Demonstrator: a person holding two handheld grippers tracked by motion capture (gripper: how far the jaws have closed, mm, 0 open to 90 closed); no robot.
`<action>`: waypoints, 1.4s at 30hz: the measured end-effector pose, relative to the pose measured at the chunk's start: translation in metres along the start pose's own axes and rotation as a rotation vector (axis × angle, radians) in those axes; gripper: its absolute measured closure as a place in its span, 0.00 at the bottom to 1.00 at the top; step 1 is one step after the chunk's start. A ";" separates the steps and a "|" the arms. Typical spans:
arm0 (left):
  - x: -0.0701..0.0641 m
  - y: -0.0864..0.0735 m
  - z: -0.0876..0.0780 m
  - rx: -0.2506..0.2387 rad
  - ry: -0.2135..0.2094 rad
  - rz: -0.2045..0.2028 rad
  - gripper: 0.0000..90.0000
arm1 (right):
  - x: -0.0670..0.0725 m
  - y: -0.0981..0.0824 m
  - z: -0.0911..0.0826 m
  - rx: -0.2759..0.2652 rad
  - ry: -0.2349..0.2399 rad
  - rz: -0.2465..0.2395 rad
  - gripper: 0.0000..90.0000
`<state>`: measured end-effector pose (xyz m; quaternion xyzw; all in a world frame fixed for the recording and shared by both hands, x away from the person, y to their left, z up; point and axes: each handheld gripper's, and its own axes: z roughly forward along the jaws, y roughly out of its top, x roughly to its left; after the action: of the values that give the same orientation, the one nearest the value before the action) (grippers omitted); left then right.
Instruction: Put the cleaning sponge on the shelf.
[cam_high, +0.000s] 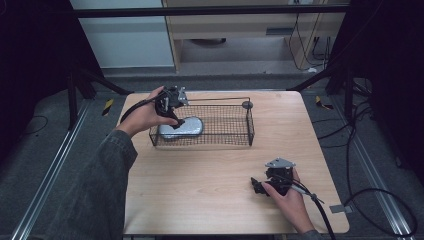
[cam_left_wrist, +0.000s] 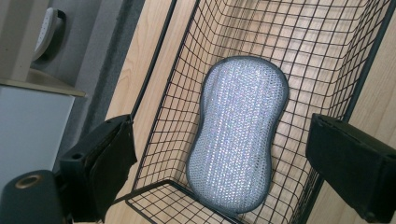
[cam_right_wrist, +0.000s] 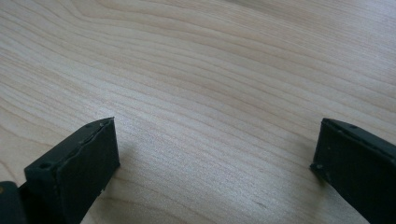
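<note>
Scrubbing pad (cam_left_wrist: 238, 135) lies flat in the wire basket (cam_high: 235, 137) at upper centre, my left gripper (cam_left_wrist: 219, 154) gaping wide above it (right gripper (cam_right_wrist: 215, 154) equally wide, low right), and I might snag mesh if I descend skewed.

Left sleeve (cam_high: 107, 170): dark grey, denim-like cloth.
Left gripper (cam_high: 172, 116): black, cable trailing.
Right gripper (cam_high: 256, 186): black, grey three-cornered plate (cam_high: 279, 163) on top (screws dotting it).
Jaw pads (cam_right_wrist: 77, 170): black, flat, rectangular, small screw holes.
</note>
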<state>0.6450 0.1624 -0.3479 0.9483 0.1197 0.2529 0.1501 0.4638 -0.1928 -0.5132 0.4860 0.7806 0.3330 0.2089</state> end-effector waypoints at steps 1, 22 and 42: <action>0.000 0.000 -0.001 0.000 -0.007 -0.002 0.09 | 0.000 0.000 0.000 0.000 0.000 0.002 0.00; -0.002 -0.008 -0.029 -0.017 -0.083 -0.085 0.11 | 0.000 0.000 0.000 0.002 -0.003 -0.002 0.00; -0.012 -0.012 -0.056 -0.025 -0.116 -0.097 0.10 | 0.000 0.000 0.000 0.001 -0.002 0.000 0.00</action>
<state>0.6046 0.1824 -0.3113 0.9525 0.1533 0.1916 0.1805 0.4638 -0.1929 -0.5133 0.4863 0.7806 0.3320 0.2096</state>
